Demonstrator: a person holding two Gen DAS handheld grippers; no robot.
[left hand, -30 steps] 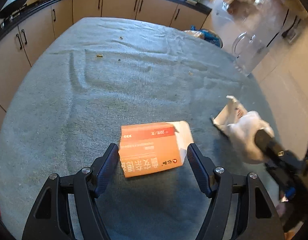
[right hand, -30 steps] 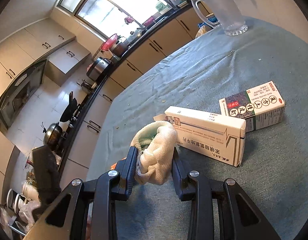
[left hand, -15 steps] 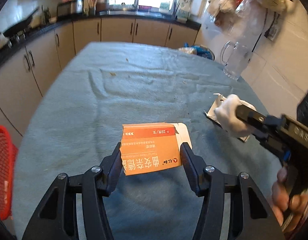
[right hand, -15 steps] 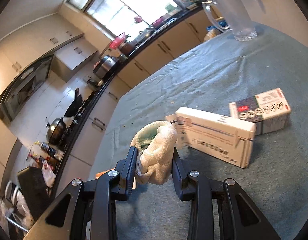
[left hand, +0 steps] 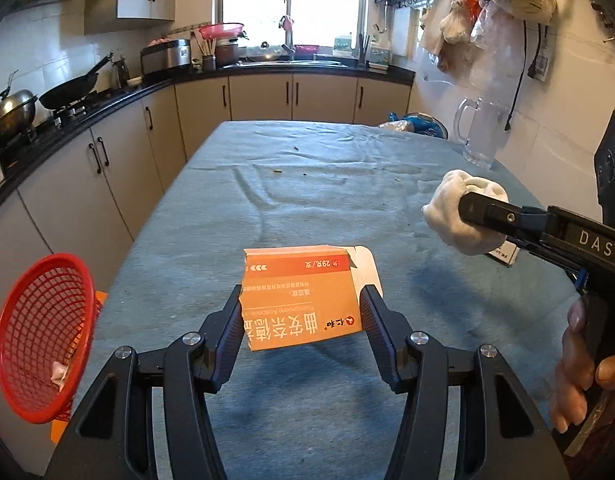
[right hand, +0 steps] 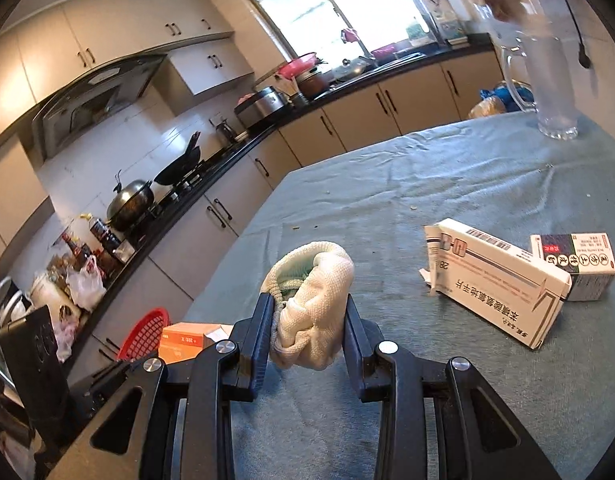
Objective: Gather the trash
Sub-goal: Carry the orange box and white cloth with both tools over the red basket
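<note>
Up off the cloth comes the orange box (left hand: 303, 300), which lay flat on the table a second ago, and the left gripper (left hand: 301, 320) now has it clamped, its jaws having closed in from a wider stance onto the box's two sides. Over on the right, the right gripper (right hand: 307, 320) is unchanged in its grip, pinching a balled white cloth glove (right hand: 311, 308), which now hangs clear above the table rather than low beside the cartons.

Underneath it all lies a blue-grey tablecloth (left hand: 327, 208), wrinkled and dotted with crumbs, covering a long table in a kitchen with beige cabinets, a black counter and a bright window at the far end. A clear glass pitcher (left hand: 481, 136) stands at the table's far right corner.

From the left wrist view, a red mesh basket (left hand: 43, 332) sits off the table's left edge, with a small scrap in it, and a person's hand (left hand: 579, 376) grips the right tool's handle. From the right wrist view come two cartons on the cloth that the left barely catches: a long white box (right hand: 503, 280) and a smaller dark-and-white box (right hand: 579, 264) touching behind it. That view also shows the wok and pot on the stove.
</note>
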